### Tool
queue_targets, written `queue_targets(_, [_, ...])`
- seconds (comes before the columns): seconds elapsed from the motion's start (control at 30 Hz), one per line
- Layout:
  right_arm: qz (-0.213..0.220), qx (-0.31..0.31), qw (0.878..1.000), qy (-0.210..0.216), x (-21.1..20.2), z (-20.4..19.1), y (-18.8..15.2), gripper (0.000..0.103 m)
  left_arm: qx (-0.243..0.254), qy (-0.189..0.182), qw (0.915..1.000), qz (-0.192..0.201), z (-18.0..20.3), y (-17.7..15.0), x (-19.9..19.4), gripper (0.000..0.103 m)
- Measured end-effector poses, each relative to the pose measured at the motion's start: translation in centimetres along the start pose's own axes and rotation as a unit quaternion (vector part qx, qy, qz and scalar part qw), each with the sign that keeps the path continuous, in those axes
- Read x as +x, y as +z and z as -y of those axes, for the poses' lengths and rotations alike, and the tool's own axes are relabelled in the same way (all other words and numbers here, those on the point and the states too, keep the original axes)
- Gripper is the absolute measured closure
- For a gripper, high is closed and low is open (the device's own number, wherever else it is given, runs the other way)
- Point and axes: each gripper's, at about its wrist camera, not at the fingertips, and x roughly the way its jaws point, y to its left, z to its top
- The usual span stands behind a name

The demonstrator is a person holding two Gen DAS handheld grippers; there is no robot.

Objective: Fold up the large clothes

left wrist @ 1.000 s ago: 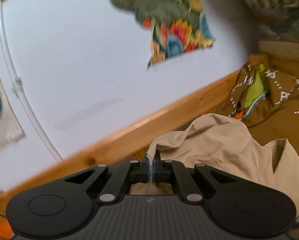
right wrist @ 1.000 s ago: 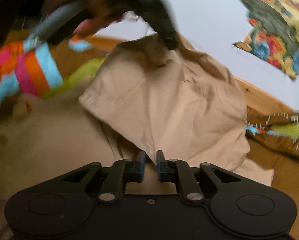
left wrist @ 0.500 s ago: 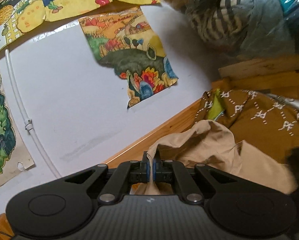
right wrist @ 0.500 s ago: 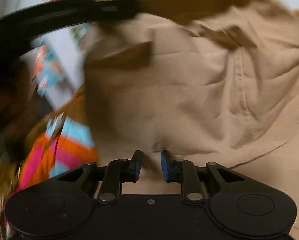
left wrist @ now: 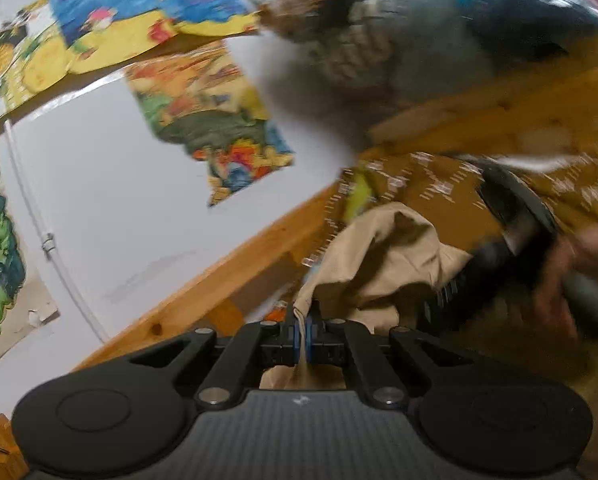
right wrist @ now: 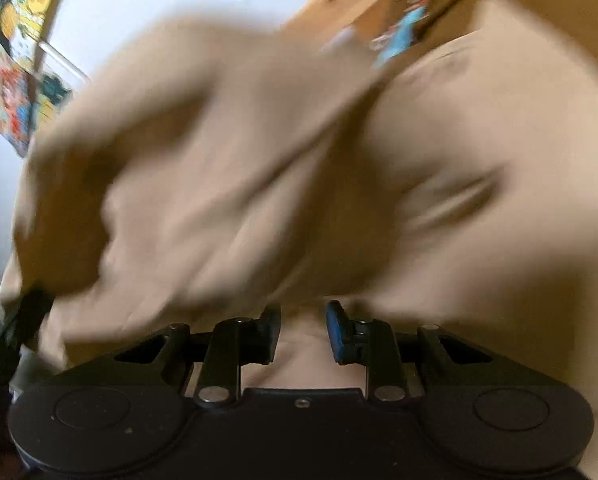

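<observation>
1. White wall [left wrist: 111, 208] fills the backdrop, with bright posters [left wrist: 215, 136] stuck on it and a wooden rail [left wrist: 219, 284] running along its foot; a brown patterned bedspread [left wrist: 439, 192] lies beyond the rail.
2. Big item now: the beige garment [right wrist: 339, 160], bunched and lifted, fills nearly the whole right wrist view and is blurred with motion. In the left view it hangs as a crumpled bundle [left wrist: 383, 264] just above the bedspread.
3. Here comes the change: a second ago the right gripper [right wrist: 302, 328] sat well back from the cloth, and it has swung in close, so the fabric now looms right over its fingers.
4. The hand [left wrist: 567, 280] carrying that gripper has entered the left view at the right edge, where half a second ago only a dark sliver showed.
5. Left gripper [left wrist: 302, 330] stays pinched tight on a thin edge of the garment, fingers nearly closed, cloth threading between them.
6. Right fingers [right wrist: 339, 332] are parted, a clear gap, nothing between them yet; cloth sits just behind.
7. My read: no fold made, this is set-up for a second hold to spread the garment out.
</observation>
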Motion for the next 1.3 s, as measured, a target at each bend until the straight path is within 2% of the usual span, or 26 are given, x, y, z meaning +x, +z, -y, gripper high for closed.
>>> queue_targets(0.07, [0.004,0.021,1.0,-0.005,-1.3,1.8,0.8,0.074,0.007,-0.018,0.9998,0.002,1.9,-1.1,-1.2,0.101])
queue_targets(0.13, [0.013,0.062,0.998,0.009,-1.6,3.0,2.0,0.074,0.021,-0.035,0.9992,-0.001,3.9,-1.8,-2.0,0.101])
queue_targets(0.17, [0.02,0.08,0.996,0.024,-1.8,3.3,2.8,0.074,0.031,-0.044,0.9985,-0.009,4.9,-2.2,-2.1,0.1])
queue_targets(0.23, [0.026,0.077,0.996,0.032,-1.7,3.3,4.1,0.074,0.042,-0.056,0.9969,-0.037,6.3,-2.8,-1.7,0.097])
queue_targets(0.3, [0.018,0.054,0.998,0.036,-1.6,2.9,4.5,0.074,0.03,-0.07,0.9943,-0.074,6.9,-3.2,-1.3,0.086])
queue_targets(0.33, [0.015,0.034,0.999,0.027,-2.0,2.9,4.4,0.071,0.014,-0.082,0.9926,-0.088,6.8,-3.4,-1.5,0.084])
queue_targets(0.37, [0.012,0.013,1.0,0.009,-2.4,3.1,4.2,0.063,-0.004,-0.093,0.991,-0.096,6.5,-3.7,-1.8,0.075])
queue_targets(0.4, [0.006,-0.005,1.0,-0.01,-3.2,3.2,3.9,0.062,-0.022,-0.1,0.9894,-0.103,6.1,-4.0,-2.2,0.064])
queue_targets(0.47, [-0.006,-0.033,0.999,-0.041,-5.0,4.3,4.1,0.058,-0.065,-0.102,0.9853,-0.12,5.0,-4.7,-3.2,0.056])
queue_targets(0.53, [-0.01,-0.05,0.997,-0.054,-6.9,4.9,3.6,0.052,-0.106,-0.097,0.9798,-0.14,3.7,-5.6,-4.0,0.056])
queue_targets(0.57, [-0.012,-0.051,0.997,-0.059,-8.1,5.3,3.2,0.047,-0.128,-0.083,0.9765,-0.152,2.9,-6.1,-4.3,0.056])
queue_targets(0.63, [-0.012,-0.039,0.998,-0.054,-9.8,6.2,2.7,0.047,-0.181,-0.052,0.9666,-0.173,0.9,-7.2,-4.7,0.056])
queue_targets(0.7, [-0.01,-0.018,0.999,-0.045,-11.2,6.6,2.4,0.045,-0.255,-0.022,0.948,-0.189,-1.8,-8.3,-4.8,0.056])
queue_targets(0.77, [0.002,0.009,0.999,-0.032,-12.5,7.2,2.2,0.035,-0.334,0.005,0.9219,-0.196,-4.7,-9.3,-4.7,0.056])
queue_targets(0.8, [0.011,0.026,0.999,-0.022,-12.6,7.0,2.8,0.034,-0.365,0.012,0.91,-0.196,-5.8,-9.6,-4.6,0.056])
queue_targets(0.9, [0.041,0.094,0.995,0.013,-12.5,8.2,3.6,0.028,-0.463,0.004,0.8631,-0.202,-9.1,-10.8,-3.3,0.053])
queue_targets(0.97, [0.042,0.109,0.993,0.01,-11.3,7.8,4.7,0.028,-0.514,-0.009,0.8289,-0.22,-10.2,-11.7,-1.4,0.052])
queue_targets(1.03, [0.032,0.093,0.995,-0.002,-9.6,6.8,5.3,0.028,-0.543,-0.015,0.8069,-0.232,-10.7,-12.4,0.2,0.052])
queue_targets(1.1, [0.014,0.063,0.998,-0.028,-7.6,5.5,5.7,0.031,-0.541,-0.014,0.8039,-0.247,-10.4,-12.6,1.8,0.054])
queue_targets(1.13, [0.009,0.051,0.998,-0.036,-6.8,5.1,5.6,0.036,-0.534,-0.014,0.8042,-0.26,-10.2,-12.5,2.8,0.067])
queue_targets(1.17, [0.007,0.04,0.998,-0.045,-6.0,4.7,5.4,0.046,-0.525,-0.015,0.8068,-0.271,-10.0,-12.3,3.7,0.096])
queue_targets(1.2, [0.01,0.027,0.998,-0.057,-5.5,4.3,5.2,0.054,-0.51,-0.009,0.8124,-0.282,-9.9,-12.0,4.6,0.099])
queue_targets(1.23, [0.016,0.007,0.997,-0.073,-5.3,4.0,4.9,0.077,-0.492,0.005,0.8249,-0.279,-9.9,-11.4,5.2,0.101])
queue_targets(1.27, [0.024,-0.022,0.996,-0.088,-5.2,3.6,4.5,0.099,-0.469,0.017,0.8431,-0.262,-10.0,-10.5,5.3,0.102])
queue_targets(1.3, [0.037,-0.053,0.993,-0.102,-5.3,2.9,4.0,0.099,-0.447,0.034,0.8591,-0.247,-10.0,-9.5,5.4,0.102])
